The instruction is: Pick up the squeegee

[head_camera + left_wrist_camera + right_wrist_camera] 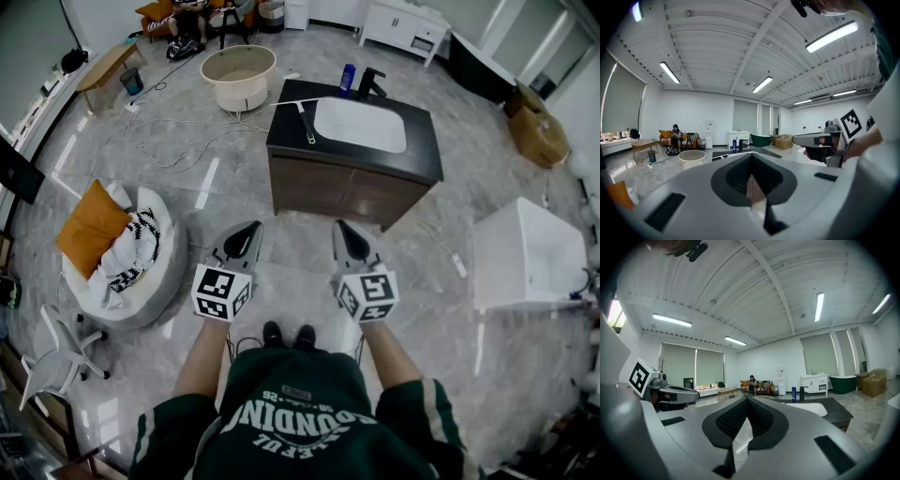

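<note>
The squeegee (306, 123), a thin pale bar with a handle, lies on the black vanity counter (424, 150) just left of the white sink basin (361, 125). I stand on the floor a step back from the vanity, holding both grippers out side by side toward it. My left gripper (251, 228) is shut with nothing in it, its jaw tips meeting in the left gripper view (751, 157). Beside it, my right gripper (342, 226) is also shut and empty, and its jaws close together in the right gripper view (746, 400). Both are well short of the counter.
A blue bottle (348, 79) and black faucet (370, 82) stand at the counter's back. A round tub (238, 77) sits beyond the vanity, a white cabinet (525, 255) to the right, a beanbag with an orange cushion (122, 248) to the left. Cables (178, 150) trail over the floor.
</note>
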The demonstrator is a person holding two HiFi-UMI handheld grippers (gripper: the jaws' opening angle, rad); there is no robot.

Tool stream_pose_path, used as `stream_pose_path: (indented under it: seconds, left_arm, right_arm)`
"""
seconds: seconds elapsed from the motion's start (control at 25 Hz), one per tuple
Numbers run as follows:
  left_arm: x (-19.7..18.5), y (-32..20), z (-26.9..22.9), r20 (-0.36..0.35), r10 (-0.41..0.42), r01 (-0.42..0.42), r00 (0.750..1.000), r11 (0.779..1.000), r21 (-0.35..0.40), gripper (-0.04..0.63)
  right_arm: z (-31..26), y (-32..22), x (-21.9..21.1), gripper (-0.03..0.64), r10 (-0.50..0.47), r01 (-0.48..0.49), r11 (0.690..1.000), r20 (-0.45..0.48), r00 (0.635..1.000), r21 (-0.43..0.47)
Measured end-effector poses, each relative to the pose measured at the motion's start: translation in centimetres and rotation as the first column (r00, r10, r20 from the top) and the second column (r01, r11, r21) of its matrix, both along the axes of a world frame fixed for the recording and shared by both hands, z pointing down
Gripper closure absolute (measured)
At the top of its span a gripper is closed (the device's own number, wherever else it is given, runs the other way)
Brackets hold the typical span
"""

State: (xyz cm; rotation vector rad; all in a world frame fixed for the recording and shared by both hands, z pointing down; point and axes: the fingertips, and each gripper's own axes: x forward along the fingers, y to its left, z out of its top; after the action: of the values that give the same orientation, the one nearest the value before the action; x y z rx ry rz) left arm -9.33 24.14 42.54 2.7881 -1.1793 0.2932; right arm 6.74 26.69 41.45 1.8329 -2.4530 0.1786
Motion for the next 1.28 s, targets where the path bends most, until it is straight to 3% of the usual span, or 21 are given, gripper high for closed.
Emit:
stream_pose_path:
  seconds: [0.4,0.88,1.28]
  left_arm:
    - [-0.7,-0.5,0.9,-0.012,0.013,-0.013,1.000,1.000,-0.015,0.594]
    - [-2.9,-2.7,1.5,-0.011,0.016,-0.016,1.000,1.000,-0.018,0.594]
    - [-4.3,-4.8,2.4,-0.004,0.070,-0.070,0.998,0.997,-0.023,0.594]
  right_arm:
    - [1.5,-0.3,-1.0,0.615,-0.003,0.003,0.998,0.004,1.000,-0.070]
    - [1.8,-2.0,-3.2,0.615,-0.009,0.010,1.000,0.010,1.000,-0.028]
    - [3.1,-3.1,-4.9,0.615,0.052,-0.049,0.998,0.053,0.997,-0.043]
